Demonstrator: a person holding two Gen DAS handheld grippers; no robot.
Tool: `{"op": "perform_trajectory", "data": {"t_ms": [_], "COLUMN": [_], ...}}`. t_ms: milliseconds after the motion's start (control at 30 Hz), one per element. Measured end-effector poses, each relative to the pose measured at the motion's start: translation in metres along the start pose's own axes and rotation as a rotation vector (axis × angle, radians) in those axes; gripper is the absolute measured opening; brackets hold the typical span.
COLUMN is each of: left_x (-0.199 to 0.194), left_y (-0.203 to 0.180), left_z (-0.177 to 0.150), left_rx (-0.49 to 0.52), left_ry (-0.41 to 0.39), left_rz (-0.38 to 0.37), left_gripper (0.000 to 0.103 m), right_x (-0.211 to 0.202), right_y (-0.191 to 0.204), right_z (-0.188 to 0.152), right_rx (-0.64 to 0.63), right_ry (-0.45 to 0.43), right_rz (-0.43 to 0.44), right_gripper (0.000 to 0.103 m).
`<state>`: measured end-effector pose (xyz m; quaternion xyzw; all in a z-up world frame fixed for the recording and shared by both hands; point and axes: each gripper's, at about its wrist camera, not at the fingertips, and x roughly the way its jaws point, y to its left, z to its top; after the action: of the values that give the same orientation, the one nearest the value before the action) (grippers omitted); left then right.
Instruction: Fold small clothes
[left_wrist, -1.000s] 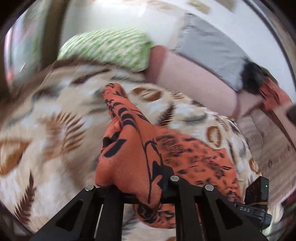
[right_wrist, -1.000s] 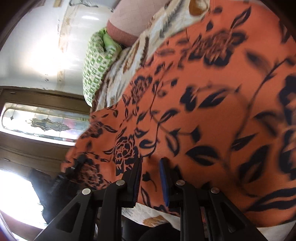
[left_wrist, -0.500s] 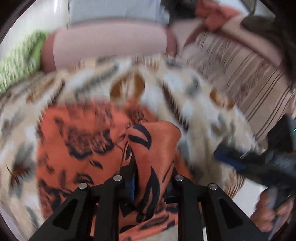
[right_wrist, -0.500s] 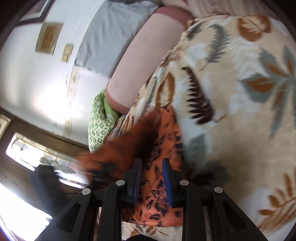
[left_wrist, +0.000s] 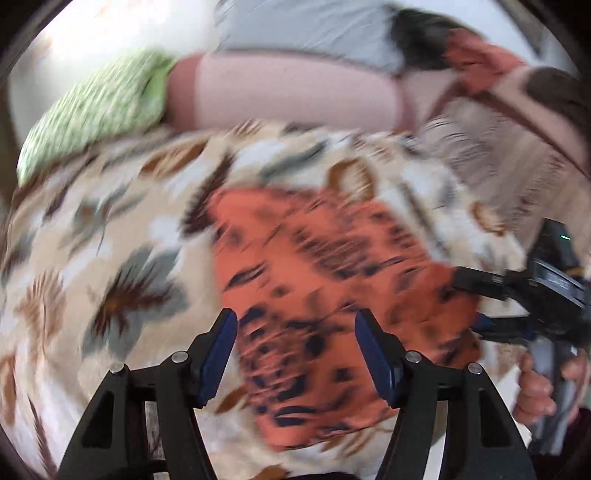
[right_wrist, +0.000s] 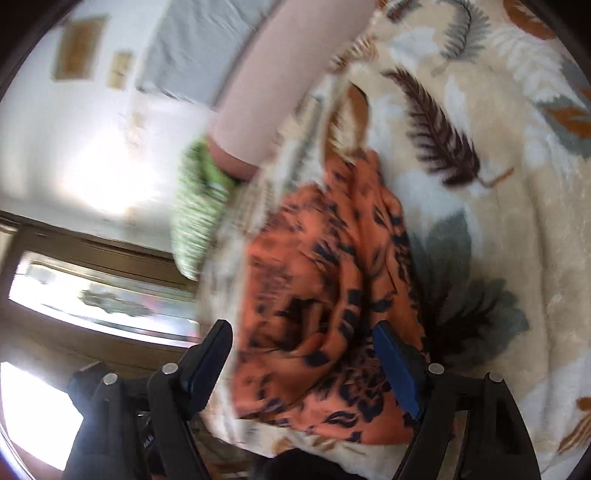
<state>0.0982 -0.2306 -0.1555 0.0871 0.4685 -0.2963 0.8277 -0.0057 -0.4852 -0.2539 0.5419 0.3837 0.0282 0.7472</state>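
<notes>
Motion blur smears nearly all of my left wrist view, so the print on the orange garment (left_wrist: 332, 280) is just streaks and I can't make out its edges. My right gripper (left_wrist: 476, 304) gets cut off by that view's right edge. In the right wrist view, the garment's left side and the green pillow (right_wrist: 199, 210) are blurry too.

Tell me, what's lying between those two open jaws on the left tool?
The orange flowered cloth, spread on the leaf-print blanket; the left wrist view shows it ungripped.
</notes>
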Motion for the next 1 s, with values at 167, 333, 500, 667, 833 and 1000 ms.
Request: {"op": "perform_trajectory", "data": {"t_ms": [167,333,500,667,833,1000], "left_x": [0.014,-0.005,0.001,0.037,-0.002,-0.005], "left_y": [0.013,0.001,-0.025,-0.023,-0.019,-0.01], "left_z": [-0.019,-0.024,-0.036,-0.041,-0.018,0.021], "left_rx": [-0.04,-0.002,0.082,0.056,0.092,0.106], "left_ry": [0.069,0.028,0.036,0.17,0.04,-0.028], "left_rz": [0.014,-0.03,-0.034,0.002,0.012,0.069], "left_gripper": [0.067,0.067,0.067,0.071,0.071,0.071], "right_x": [0.014,-0.012,-0.029,-0.002,-0.028,-0.044], "right_y": [0.028,0.056,0.05,0.004,0.03,0.079], "right_z": [-0.016,-0.031,-0.058,-0.055,-0.035,-0.01], "right_rx": [-0.126,-0.25,-0.31,-0.17,-0.175,-0.306], "right_ry": [-0.001,-0.101,-0.122,-0.011,-0.023,-0.2], "right_rz": [-0.149,-0.224,-0.32,-0.325,-0.303,-0.377], "right_gripper": [0.019,0.015,0.015,0.022,0.034,0.064]}}
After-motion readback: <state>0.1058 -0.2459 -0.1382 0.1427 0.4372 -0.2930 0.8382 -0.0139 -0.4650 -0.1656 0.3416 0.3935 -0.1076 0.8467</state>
